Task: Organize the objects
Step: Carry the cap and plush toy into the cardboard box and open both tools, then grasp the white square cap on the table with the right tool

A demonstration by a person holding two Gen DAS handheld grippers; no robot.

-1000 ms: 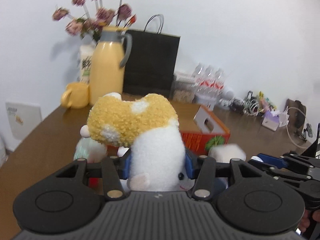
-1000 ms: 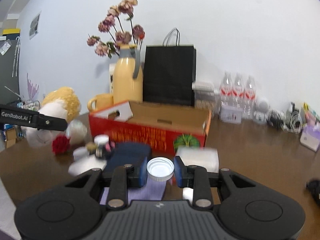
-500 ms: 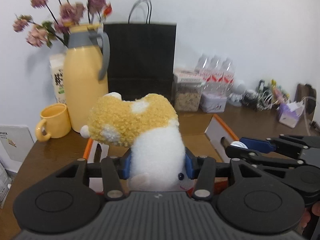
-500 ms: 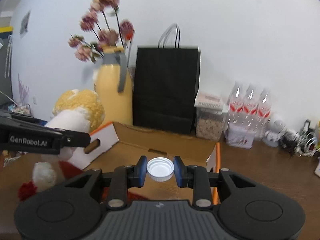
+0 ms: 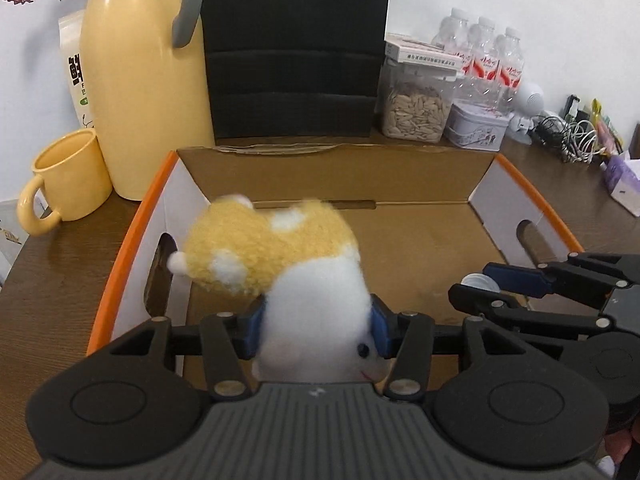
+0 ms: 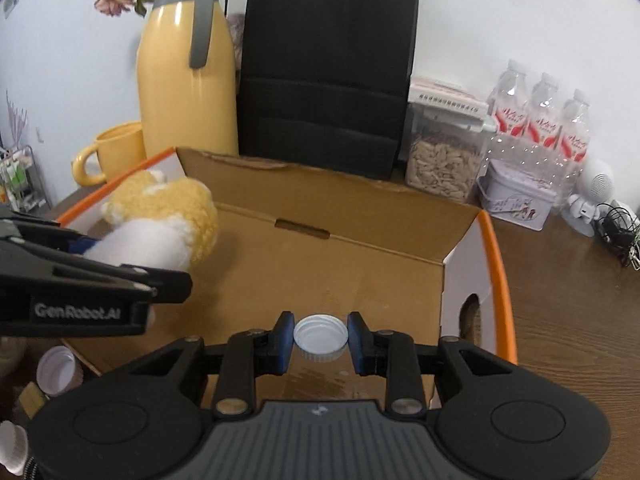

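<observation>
Fingers of the left gripper [image 5: 316, 330] were opening around the plush toy [image 5: 280, 280] above the cardboard box [image 5: 420, 184], while the right gripper [image 6: 320, 338] gripped the white cap [image 6: 320, 335]; both needed lowering before full release.

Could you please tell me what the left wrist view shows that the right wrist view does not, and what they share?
Only the left wrist view: the purple tissue box at the table's far right and the toy's black eye.
Only the right wrist view: a loose white cap left of the cardboard box, and a wire rack.
Both: the plush toy between the opening left gripper, the white bottle cap in the right gripper, the yellow thermos.
</observation>
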